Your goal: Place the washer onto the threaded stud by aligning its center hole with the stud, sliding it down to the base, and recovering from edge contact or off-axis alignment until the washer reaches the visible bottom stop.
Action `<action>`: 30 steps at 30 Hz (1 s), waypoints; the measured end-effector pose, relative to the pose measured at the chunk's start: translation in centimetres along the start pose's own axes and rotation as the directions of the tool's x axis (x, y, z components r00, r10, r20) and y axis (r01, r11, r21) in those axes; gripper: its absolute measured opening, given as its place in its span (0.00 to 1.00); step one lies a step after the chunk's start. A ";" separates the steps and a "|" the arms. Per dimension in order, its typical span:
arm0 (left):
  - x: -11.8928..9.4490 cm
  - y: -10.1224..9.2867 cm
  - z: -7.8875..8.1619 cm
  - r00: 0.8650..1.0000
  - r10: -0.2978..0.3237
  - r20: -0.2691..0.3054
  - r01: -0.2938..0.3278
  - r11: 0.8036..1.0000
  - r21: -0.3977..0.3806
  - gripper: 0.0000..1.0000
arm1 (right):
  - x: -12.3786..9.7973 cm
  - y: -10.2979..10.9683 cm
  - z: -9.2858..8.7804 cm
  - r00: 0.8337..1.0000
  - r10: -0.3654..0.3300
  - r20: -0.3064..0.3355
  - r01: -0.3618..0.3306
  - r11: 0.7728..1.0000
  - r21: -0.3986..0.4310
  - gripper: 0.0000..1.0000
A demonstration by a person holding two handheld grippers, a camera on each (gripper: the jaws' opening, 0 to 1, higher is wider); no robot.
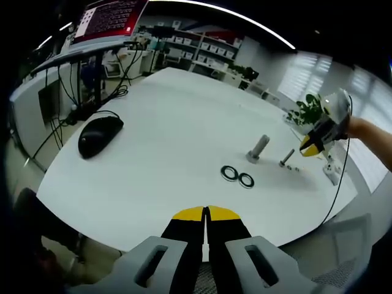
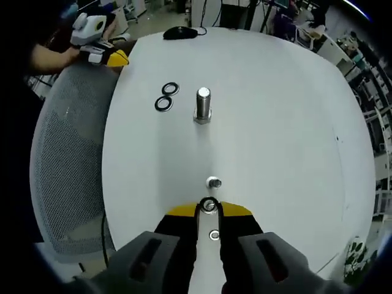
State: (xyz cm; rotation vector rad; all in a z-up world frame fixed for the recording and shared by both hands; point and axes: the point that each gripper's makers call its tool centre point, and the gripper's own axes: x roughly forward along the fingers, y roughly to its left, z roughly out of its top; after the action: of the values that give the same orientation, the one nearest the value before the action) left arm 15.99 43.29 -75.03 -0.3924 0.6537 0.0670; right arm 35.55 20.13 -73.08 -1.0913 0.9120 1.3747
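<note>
A small threaded stud [image 2: 214,182] stands upright on the white table [image 2: 275,122], just beyond my right gripper [image 2: 209,209]. Its jaws stand a narrow gap apart. A small metal washer [image 2: 209,205] shows in that gap at the yellow tips, and I cannot tell whether they touch it. A second small ring [image 2: 214,234] shows further back in the gap. In the left gripper view the stud [image 1: 286,158] has small parts [image 1: 294,168] beside it, and the right gripper [image 1: 318,142] hovers close by. My left gripper [image 1: 205,213] is shut and holds nothing, near the table's edge.
A large bolt [image 2: 203,105] stands upright mid-table, with two black rings [image 2: 166,97] next to it. A black mouse [image 1: 100,135] lies at the far side. A grey mesh chair [image 2: 67,159] stands against the table's edge. Cables and a monitor [image 1: 107,18] sit beyond the table.
</note>
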 end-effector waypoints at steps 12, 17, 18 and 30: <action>0.0 0.1 0.0 1.000 -0.001 0.006 0.001 1.000 -0.002 0.00 | 0.7 -0.6 1.9 1.000 -0.023 -0.002 0.023 0.998 -0.058 0.13; 0.0 0.1 0.1 1.000 -0.001 0.009 0.001 1.000 -0.003 0.00 | 1.2 -0.7 1.7 0.999 -0.024 -0.022 0.023 0.998 -0.056 0.13; 0.0 0.0 0.1 1.000 -0.002 0.010 0.002 1.000 -0.003 0.00 | 1.2 -0.6 1.5 0.999 -0.019 -0.029 0.017 0.998 -0.060 0.13; 0.0 0.0 0.2 1.000 -0.005 0.013 0.005 1.000 -0.004 0.00 | 2.7 -0.6 1.2 0.999 -0.004 -0.051 0.000 0.998 -0.066 0.13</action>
State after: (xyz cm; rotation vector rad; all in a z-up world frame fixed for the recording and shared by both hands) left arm 16.07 43.32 -74.89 -0.3970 0.6393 0.0657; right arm 36.10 22.06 -75.26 -1.1821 0.9077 1.3889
